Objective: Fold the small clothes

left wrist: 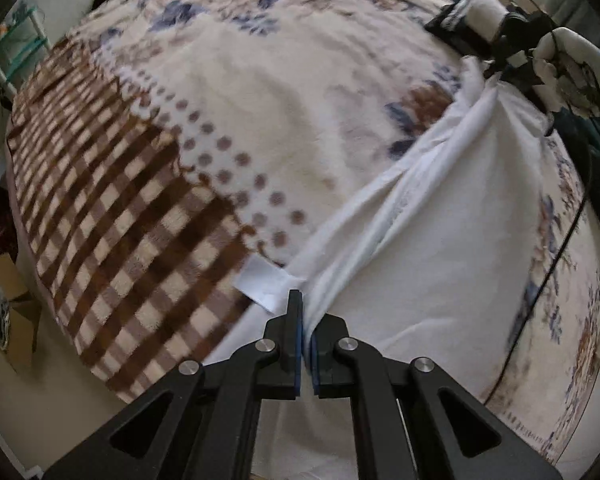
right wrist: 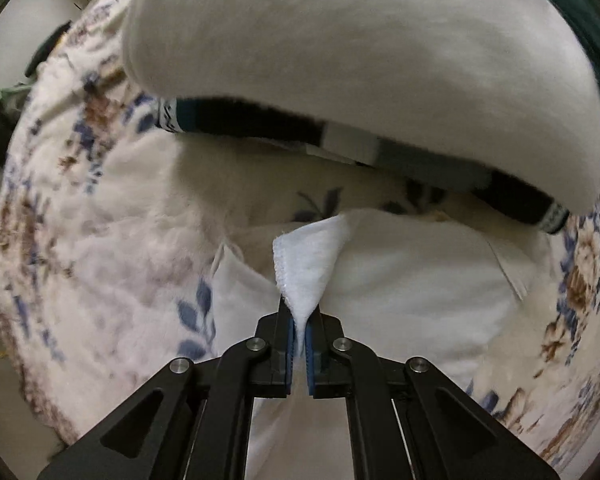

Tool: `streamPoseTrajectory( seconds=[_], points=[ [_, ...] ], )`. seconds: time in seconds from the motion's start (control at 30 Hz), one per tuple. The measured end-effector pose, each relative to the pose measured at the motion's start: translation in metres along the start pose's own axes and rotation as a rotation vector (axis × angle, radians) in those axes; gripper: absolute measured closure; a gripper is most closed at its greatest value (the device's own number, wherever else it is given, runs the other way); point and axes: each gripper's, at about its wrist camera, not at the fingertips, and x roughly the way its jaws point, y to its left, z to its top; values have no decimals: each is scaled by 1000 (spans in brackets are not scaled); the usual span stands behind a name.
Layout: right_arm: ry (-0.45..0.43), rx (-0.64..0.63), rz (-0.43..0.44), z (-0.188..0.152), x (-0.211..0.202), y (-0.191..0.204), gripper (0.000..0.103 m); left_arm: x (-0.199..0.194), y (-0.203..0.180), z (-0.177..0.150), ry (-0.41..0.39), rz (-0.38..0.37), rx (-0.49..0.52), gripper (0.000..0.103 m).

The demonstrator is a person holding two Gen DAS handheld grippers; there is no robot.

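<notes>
A white garment (left wrist: 440, 240) lies stretched across a patterned blanket (left wrist: 228, 92) on a bed. My left gripper (left wrist: 307, 316) is shut on one corner of it, with a small white tag (left wrist: 262, 280) beside the fingers. My right gripper (right wrist: 300, 320) is shut on another hemmed corner of the white garment (right wrist: 306, 268), which stands up between the blue pads. In the left wrist view the right gripper (left wrist: 496, 62) pinches the far end at the upper right, held by a white-gloved hand (left wrist: 572, 64). The cloth runs taut between both grippers.
A white cloth with a dark striped band (right wrist: 340, 60) fills the top of the right wrist view, close to the camera. A black cable (left wrist: 548, 272) trails over the bed's right side. A teal shelf (left wrist: 20, 48) and cardboard boxes (left wrist: 16, 316) stand left of the bed.
</notes>
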Motion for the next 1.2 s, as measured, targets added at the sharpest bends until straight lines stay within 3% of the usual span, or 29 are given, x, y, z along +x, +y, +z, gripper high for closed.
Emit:
streamPoseTrajectory(
  seconds=[0.2, 0.27, 0.3, 0.33, 0.4, 0.6, 0.73, 0.87, 1.07, 1.2],
  points=[
    [26, -12, -35, 1, 17, 14, 97, 18, 45, -3, 85, -41, -96, 91],
    [50, -24, 16, 3, 17, 16, 89, 15, 62, -5, 103, -64, -142, 58],
    [53, -30, 45, 4, 15, 18, 72, 11, 73, -6, 101, -75, -171, 52],
    [44, -30, 70, 3, 9, 18, 49, 6, 84, -8, 100, -104, -206, 51],
    [23, -37, 154, 1, -6, 18, 37, -1, 102, -11, 111, -122, -259, 50],
    [-6, -49, 256, -32, -46, 16, 37, -25, 148, -26, 117, -69, -346, 50],
    [33, -32, 285, -99, -63, -2, 37, -27, 149, -30, 137, -110, -323, 50],
    [120, 9, 275, -203, -58, -24, 37, -12, 122, -27, 174, -138, -219, 50],
    [311, 128, 258, -366, -23, -52, 37, 0, 84, -30, 182, -103, -101, 50],
    [360, 198, 307, -434, -2, -49, 38, -16, 80, -36, 146, -77, -108, 50]
  ],
)
